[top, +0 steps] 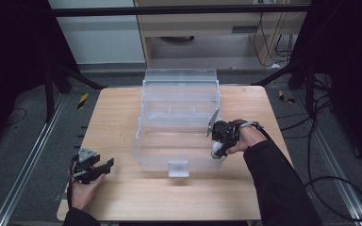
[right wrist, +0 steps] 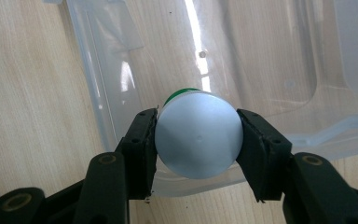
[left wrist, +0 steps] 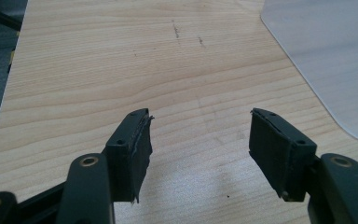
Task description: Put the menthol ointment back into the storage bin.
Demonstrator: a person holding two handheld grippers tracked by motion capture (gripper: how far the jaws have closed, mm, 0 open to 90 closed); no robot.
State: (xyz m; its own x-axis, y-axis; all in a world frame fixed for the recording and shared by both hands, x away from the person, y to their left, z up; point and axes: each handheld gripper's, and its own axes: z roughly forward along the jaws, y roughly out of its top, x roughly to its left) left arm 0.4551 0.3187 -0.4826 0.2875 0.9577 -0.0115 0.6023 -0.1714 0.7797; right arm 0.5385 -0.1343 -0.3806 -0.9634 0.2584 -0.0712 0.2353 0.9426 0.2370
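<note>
Our right claw (right wrist: 197, 140) was clenched on a round white-capped container (right wrist: 198, 134), one pad against each side, with a sliver of green showing behind the cap. In the high view the right claw (top: 218, 151) held it at the near right corner of the clear plastic bin (top: 147, 155), and in the right gripper view the container hung just above the bin's rim (right wrist: 89, 79), partly over the inside and partly over the wall. We judged the step in hand to be carrying the container into the bin, with the release not yet made.

The next move, as we read it, called for shifting the container a little farther over the open bottom, lowering it past the rim, and only then loosening the grip. The rim lay directly under the near edge of the cap, so a drop from here could have caught the wall and tipped the container out onto the surface (top: 118, 117). Inside, the bin's floor looked bare, leaving plenty of room to set it down; the raised lid at the far side stood well away.

Our left claw (left wrist: 199, 135) rested released, jaws spread with nothing between them, low over bare wood at the near left, well apart from the bin.
</note>
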